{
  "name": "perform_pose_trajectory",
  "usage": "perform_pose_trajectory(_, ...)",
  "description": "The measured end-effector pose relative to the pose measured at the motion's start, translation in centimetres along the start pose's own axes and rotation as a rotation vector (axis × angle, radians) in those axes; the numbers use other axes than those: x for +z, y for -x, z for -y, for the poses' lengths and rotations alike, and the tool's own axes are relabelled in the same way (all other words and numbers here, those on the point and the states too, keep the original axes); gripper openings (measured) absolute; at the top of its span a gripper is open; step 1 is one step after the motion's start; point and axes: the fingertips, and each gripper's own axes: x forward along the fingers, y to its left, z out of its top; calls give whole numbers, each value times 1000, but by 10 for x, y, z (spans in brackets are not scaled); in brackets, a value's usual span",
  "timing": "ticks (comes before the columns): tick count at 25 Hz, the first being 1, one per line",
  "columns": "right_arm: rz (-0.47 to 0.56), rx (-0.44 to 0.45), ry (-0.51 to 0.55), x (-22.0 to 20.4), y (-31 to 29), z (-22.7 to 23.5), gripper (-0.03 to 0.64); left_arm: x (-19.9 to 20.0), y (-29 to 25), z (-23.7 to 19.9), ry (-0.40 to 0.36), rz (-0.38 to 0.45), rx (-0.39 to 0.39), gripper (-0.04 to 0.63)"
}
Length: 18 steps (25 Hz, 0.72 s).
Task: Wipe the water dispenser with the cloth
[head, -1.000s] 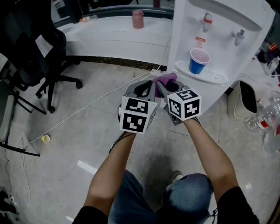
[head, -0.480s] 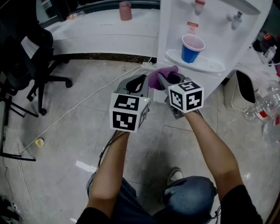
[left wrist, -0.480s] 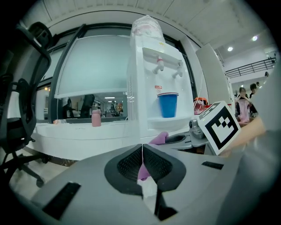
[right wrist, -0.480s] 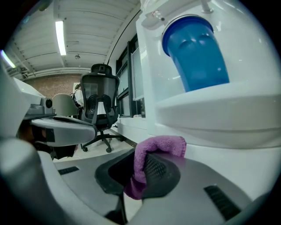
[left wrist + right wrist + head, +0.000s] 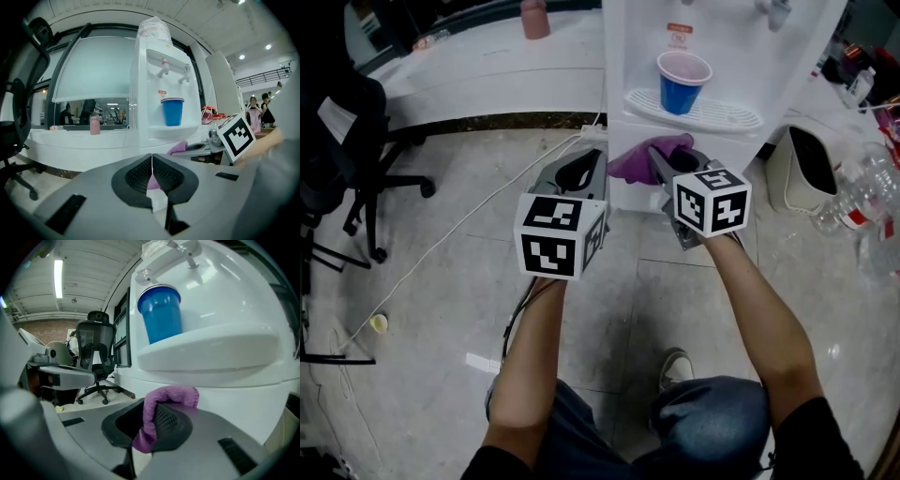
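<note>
The purple cloth (image 5: 639, 161), pinched in the right gripper's (image 5: 673, 161) jaws, stretches toward 10 o'clock, close to the water dispenser (image 5: 628, 56) front at 12 o'clock, below its blue cup (image 5: 680, 84). At 9 o'clock, the left gripper's (image 5: 581, 171) jaws are clenched on nothing.

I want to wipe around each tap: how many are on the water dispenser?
2: the red-topped tap above the blue cup, and the second tap beside it on the water dispenser. None looks hidden.
</note>
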Motion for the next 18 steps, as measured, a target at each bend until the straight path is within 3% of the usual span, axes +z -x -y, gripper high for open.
perform_pose_trajectory(18,56,-226,-76,-10,85,101,41,-13,-20,40,1,-26,-70,28)
